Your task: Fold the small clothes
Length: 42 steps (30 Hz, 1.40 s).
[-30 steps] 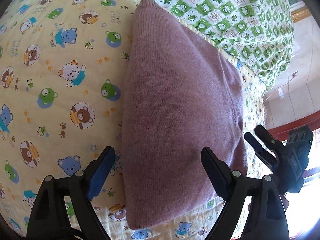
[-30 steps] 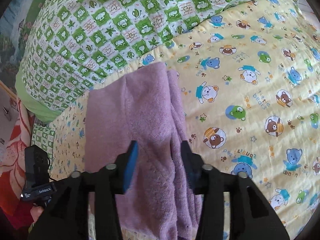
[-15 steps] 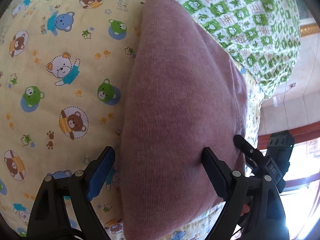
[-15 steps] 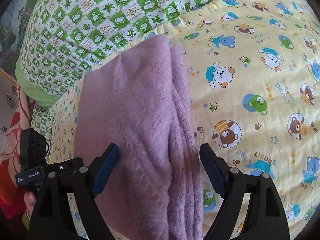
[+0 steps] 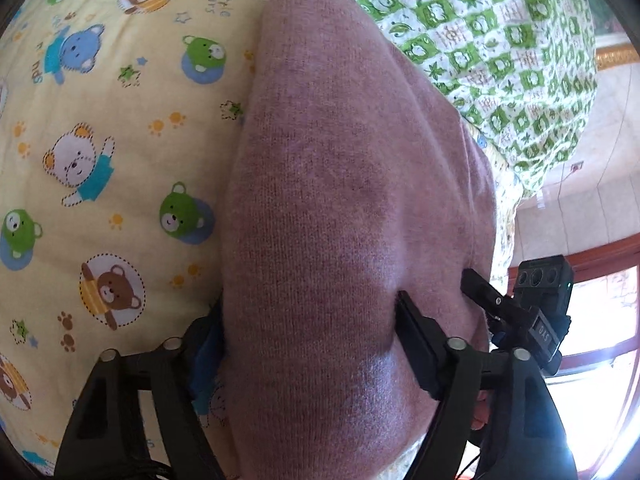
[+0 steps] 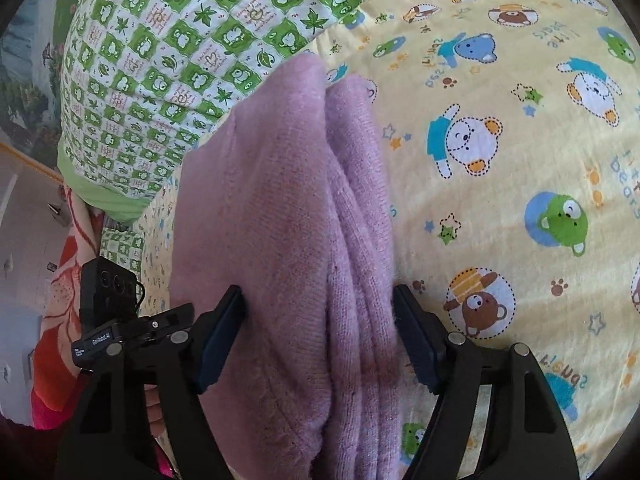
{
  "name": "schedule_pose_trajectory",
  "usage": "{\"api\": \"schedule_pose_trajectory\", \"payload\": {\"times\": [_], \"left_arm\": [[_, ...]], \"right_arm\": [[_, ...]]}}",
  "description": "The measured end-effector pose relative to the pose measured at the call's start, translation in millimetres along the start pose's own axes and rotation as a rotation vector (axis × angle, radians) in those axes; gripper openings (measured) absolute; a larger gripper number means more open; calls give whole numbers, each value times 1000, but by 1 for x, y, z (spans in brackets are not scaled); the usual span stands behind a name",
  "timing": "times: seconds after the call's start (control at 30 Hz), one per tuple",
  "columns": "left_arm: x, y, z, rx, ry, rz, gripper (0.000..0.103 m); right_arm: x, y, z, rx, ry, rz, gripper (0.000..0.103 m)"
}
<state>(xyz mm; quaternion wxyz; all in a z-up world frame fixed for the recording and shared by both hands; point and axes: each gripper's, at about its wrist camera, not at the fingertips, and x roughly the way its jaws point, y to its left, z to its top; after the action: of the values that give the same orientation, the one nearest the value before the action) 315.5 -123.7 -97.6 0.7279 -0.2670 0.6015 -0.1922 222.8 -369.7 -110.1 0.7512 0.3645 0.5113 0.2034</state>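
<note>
Your pink sweater [image 5: 352, 216] lies folded on the yellow bear sheet [image 5: 112, 152], next to the green checked blanket [image 5: 500, 40]. It is long and thin. Its long side runs straight away from both your grippers, from the near end by your hands to the far end by the blanket.

Your left gripper [image 5: 312, 344] sits at the near end. Its fingers are spread wide, one on each side of the sweater. The cloth bulges up between them and the fingers [image 5: 416, 344] press against its sides. It looks like a loose hug around the bundle, not a pinch.

Your right gripper [image 6: 320, 332] is at the near end too, seen from the other side. Its fingers [image 6: 220, 332] are also spread wide around the sweater, touching or just beside it. From here you can see the stacked folded edges [image 6: 360, 208] on the bear sheet side.

Both grippers are about as close to the sweater as each other. I think the next fold would go along the long way, bringing the near end up toward the far end
</note>
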Motion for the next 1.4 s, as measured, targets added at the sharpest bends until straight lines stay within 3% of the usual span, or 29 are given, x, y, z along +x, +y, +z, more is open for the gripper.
{"api": "schedule_pose_trajectory", "payload": {"times": [0.03,0.1,0.2,0.4,0.63,0.93,1.4], "left_arm": [[0,-1,0,3,-5,3,68],[-2,-2,0,1,-17,1,61],[-7,-5,-2,11,-32,11,51],[-23,-26,-8,68,-66,65,44],[-54,-39,-18,110,-119,77,41],[-129,-30,-39,107,-234,93,41],[-254,77,-83,-83,-409,191,41]], "right_arm": [[0,-2,-1,9,-1,9,70],[3,-5,-4,35,2,45,55],[6,-8,-10,73,11,93,45],[-5,0,-16,79,-25,120,37],[-23,30,-19,24,-63,147,33],[-38,83,-27,-54,-87,187,32],[44,207,-47,-208,66,306,32]]}}
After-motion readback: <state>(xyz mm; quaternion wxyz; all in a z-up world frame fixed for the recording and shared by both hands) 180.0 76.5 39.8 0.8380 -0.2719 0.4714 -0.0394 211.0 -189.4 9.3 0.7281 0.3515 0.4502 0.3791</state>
